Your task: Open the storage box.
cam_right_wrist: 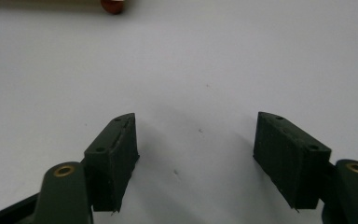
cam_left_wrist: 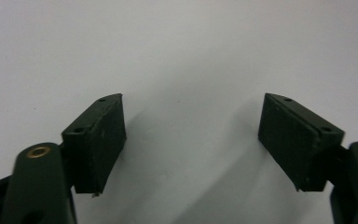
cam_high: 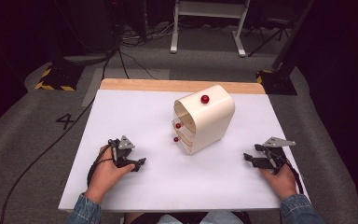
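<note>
Grey carpet runs around a table (cam_high: 121,186) covered by a smooth, matte white sheet, with a strip of pale wood bare along the far edge. Near the middle of the table stands a small cream cabinet (cam_high: 212,119), glossy, with a rounded arched top and a red ball knob (cam_high: 205,99) on it. Two more red knobs (cam_high: 177,132) mark drawer fronts on its open face, which is turned toward the left; the drawers themselves are hard to make out.

At the near left, a hand rests on the sheet holding the left gripper (cam_high: 137,164), black with a grey three-cornered plate. In the left gripper view its jaws stand wide apart over bare white surface, their flat rubbery pads (cam_left_wrist: 105,140) empty.

At the near right, well apart from the cabinet, the right gripper (cam_high: 249,158) points inward, its jaws likewise spread with nothing between them. In the right gripper view, a red knob (cam_right_wrist: 113,5) is cut off at the top edge. Denim sleeves (cam_high: 81,210) show at the bottom.
</note>
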